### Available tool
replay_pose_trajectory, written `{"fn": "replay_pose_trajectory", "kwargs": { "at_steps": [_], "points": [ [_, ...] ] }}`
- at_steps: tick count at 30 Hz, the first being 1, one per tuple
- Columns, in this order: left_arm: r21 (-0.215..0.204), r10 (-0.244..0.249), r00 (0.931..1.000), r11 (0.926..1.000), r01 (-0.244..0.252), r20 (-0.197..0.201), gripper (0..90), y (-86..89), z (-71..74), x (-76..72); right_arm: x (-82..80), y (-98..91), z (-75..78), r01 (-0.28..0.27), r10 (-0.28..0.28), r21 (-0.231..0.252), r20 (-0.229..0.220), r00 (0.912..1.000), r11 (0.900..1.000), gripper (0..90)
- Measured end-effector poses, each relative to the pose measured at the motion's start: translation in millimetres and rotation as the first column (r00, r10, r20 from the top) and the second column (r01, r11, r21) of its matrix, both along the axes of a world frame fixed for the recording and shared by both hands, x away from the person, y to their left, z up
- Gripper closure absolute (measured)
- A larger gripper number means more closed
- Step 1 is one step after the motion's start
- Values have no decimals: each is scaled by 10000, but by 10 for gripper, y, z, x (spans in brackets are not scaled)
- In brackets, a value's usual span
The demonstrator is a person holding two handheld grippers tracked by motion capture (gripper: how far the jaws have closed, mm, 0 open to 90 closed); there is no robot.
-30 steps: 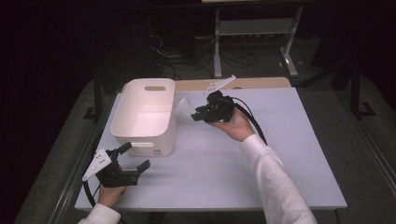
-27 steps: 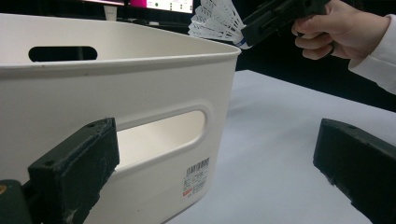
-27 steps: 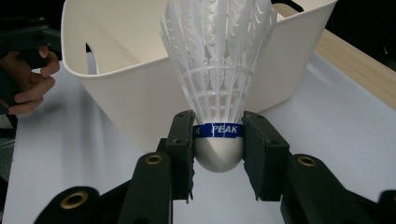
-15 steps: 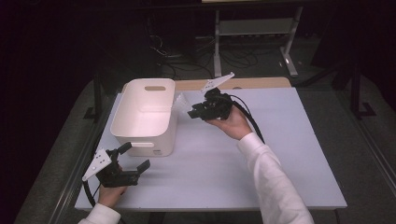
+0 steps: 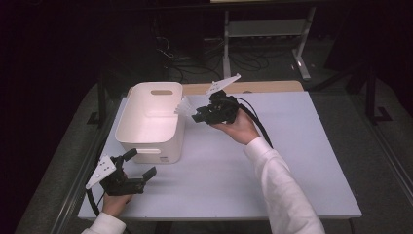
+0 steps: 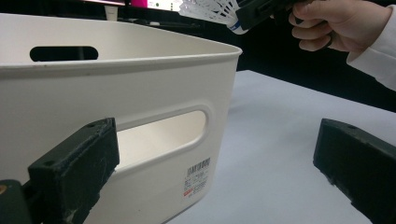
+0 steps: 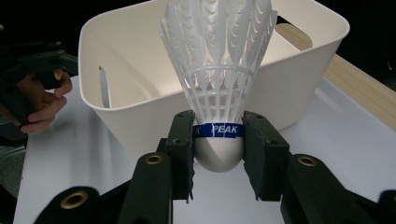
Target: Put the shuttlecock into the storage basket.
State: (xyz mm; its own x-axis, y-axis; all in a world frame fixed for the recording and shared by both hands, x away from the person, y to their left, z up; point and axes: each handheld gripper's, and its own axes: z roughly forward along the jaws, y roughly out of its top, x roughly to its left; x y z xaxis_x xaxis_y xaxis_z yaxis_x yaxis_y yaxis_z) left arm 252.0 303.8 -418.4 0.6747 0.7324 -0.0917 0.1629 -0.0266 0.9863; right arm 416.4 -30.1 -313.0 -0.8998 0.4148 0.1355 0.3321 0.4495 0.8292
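Step in hand: the right tool carries a shuttlecock toward the white bin, by the look of it to drop it inside.
Right tool: jaws partly closed, clamped on the shuttlecock's rounded cork at its blue band; feathers point away from the hand, toward the bin.
Shuttlecock's place: in the air, just beside the bin's right-hand rim in the high view, not yet over the opening.
Left tool: the left tool sits low at the near left corner of the surface, jaws wide apart and holding nothing (the bin's near wall with its handle slot lies just ahead of them).
Doing it well: bring the feathers fully past the rim before letting go, keep the tool above the wall so the skirt does not snag, and open the jaws only once the cork hangs over the bin's floor.
Count: one shuttlecock, one bin, two tools.
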Motion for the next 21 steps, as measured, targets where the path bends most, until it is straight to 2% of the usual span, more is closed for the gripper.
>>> {"fn": "replay_pose_trajectory", "kwargs": {
  "at_steps": [5,10,21],
  "points": [
    [-62,-15,10000,10000,15,-15,0,-6,0,-2,-1,45,33,-213,220,-214,341,9992,9995,636],
    [-60,-9,10000,10000,9,-15,0,-7,1,-4,-10,77,59,-203,208,-216,255,9995,9996,636],
    [0,-30,10000,10000,30,2,0,-4,0,-2,-18,162,129,-370,383,-276,460,9982,9989,636]
  ]
}}
